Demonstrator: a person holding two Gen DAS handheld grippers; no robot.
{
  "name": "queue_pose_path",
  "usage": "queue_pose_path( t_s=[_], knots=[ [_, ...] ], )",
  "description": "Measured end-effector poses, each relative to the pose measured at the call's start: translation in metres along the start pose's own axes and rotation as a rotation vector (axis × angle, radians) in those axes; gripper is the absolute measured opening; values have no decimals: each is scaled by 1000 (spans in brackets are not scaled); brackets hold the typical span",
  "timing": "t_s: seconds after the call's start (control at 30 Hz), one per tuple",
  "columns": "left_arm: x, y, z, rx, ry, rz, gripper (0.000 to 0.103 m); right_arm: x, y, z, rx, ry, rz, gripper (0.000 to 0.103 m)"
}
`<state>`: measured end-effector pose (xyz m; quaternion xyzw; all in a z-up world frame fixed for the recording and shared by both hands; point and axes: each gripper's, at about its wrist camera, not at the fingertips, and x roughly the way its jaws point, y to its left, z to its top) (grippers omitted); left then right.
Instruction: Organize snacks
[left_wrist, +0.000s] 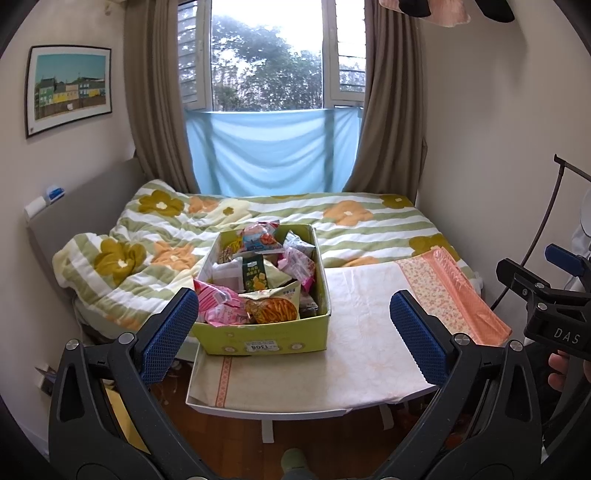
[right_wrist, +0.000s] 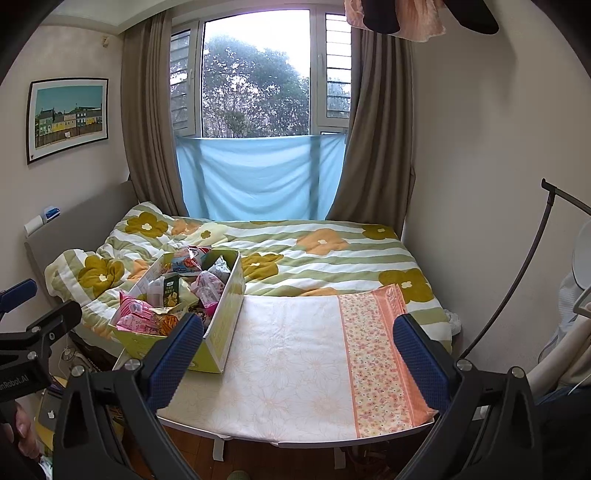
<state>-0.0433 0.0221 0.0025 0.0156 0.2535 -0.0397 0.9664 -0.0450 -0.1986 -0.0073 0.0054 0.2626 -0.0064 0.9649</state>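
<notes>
The bed with its green-striped flowered quilt (left_wrist: 369, 221) lies behind my cloth-covered counter (right_wrist: 295, 369). On the counter's left part stands the yellow-green cardboard box (left_wrist: 266, 336), heaped with bright snack packets (left_wrist: 269, 273). My left gripper (left_wrist: 295, 332) and right gripper (right_wrist: 295, 354) hover above the counter's near edge, jaws wide, holding nothing.

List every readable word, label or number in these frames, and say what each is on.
"DAS": on the right tongs' black body, cut off by the frame edge.
"nRobot.AI": on the left tongs' body, start cut off.
"1308": upside-down sticker on the box front.
Snack packets: print too small to read.
</notes>
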Motion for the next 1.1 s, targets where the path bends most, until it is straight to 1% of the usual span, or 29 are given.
queue_pose_path(
  t_s=[0.2, 0.47, 0.63, 0.77, 0.83, 1.1],
  knots=[
    [5, 10, 2, 0, 6, -5, 103, 1, -2, 0, 0, 2, -1, 102],
    [8, 11, 2, 5, 7, -7, 103, 4, -3, 1, 0, 8, -2, 102],
    [11, 16, 3, 10, 8, 9, 103, 4, -2, 1, 0, 8, -3, 102],
    [13, 21, 3, 21, -10, 17, 103, 4, -3, 1, -1, 9, -3, 102],
    [14, 23, 3, 25, -19, -3, 103, 5, 0, 1, 0, 14, -5, 102],
    [30, 31, 3, 18, 3, -1, 103, 14, 8, 3, -5, 27, -5, 102]
  ],
)
